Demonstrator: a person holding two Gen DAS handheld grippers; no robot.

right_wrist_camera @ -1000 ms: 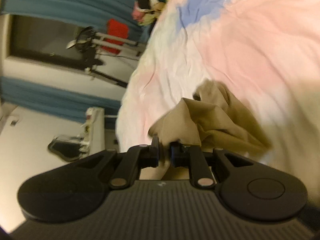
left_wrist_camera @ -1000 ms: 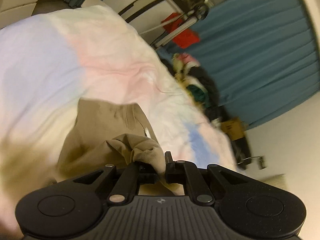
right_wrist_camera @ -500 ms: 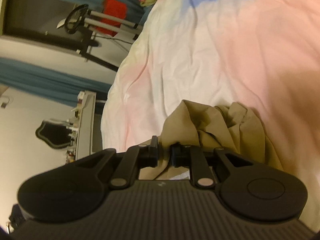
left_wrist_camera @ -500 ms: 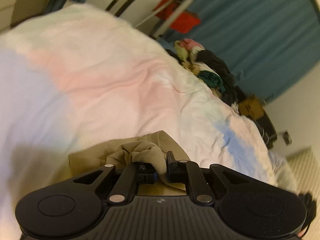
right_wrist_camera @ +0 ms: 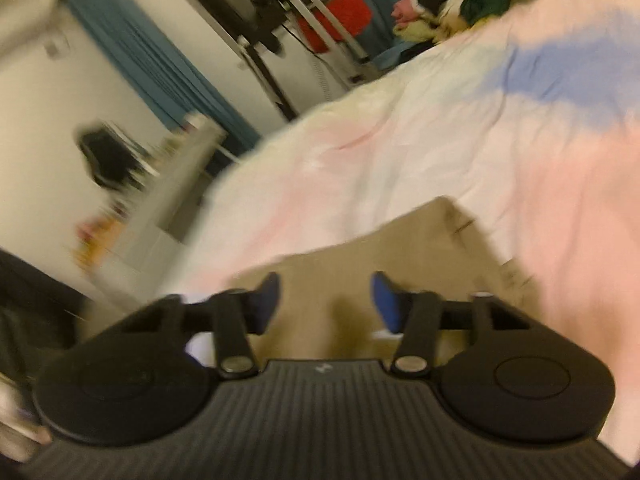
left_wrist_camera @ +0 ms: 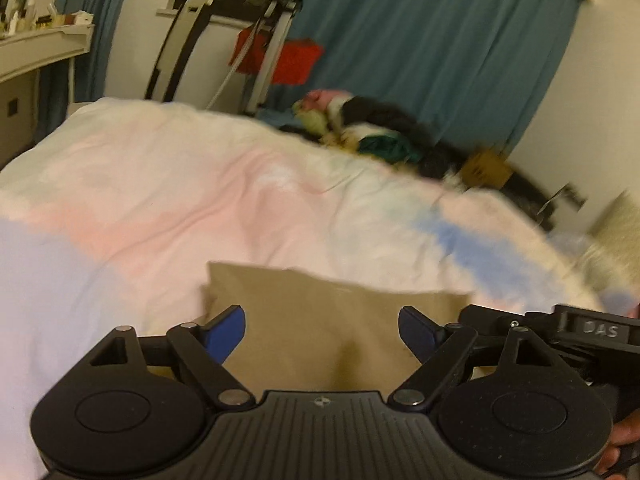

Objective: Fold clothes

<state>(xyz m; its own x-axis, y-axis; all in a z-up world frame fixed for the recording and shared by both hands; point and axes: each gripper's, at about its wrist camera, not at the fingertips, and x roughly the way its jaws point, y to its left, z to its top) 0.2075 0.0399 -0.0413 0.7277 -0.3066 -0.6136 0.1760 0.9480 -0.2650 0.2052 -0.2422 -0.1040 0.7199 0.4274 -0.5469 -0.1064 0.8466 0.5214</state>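
The room is dim, with warm yellow light. The right wrist view is badly smeared; the shelf (right_wrist_camera: pixel 176 184) left of the jaws is a blur. The curtain (left_wrist_camera: pixel 440 60) far past the jaws bends at the edge.

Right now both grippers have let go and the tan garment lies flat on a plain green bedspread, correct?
Not quite: the bedspread is pastel pink, white and blue, not plain green, as the left wrist view shows. The rest holds: the left gripper and right gripper have just been opening, pressing nothing, and the tan garment lies flat.
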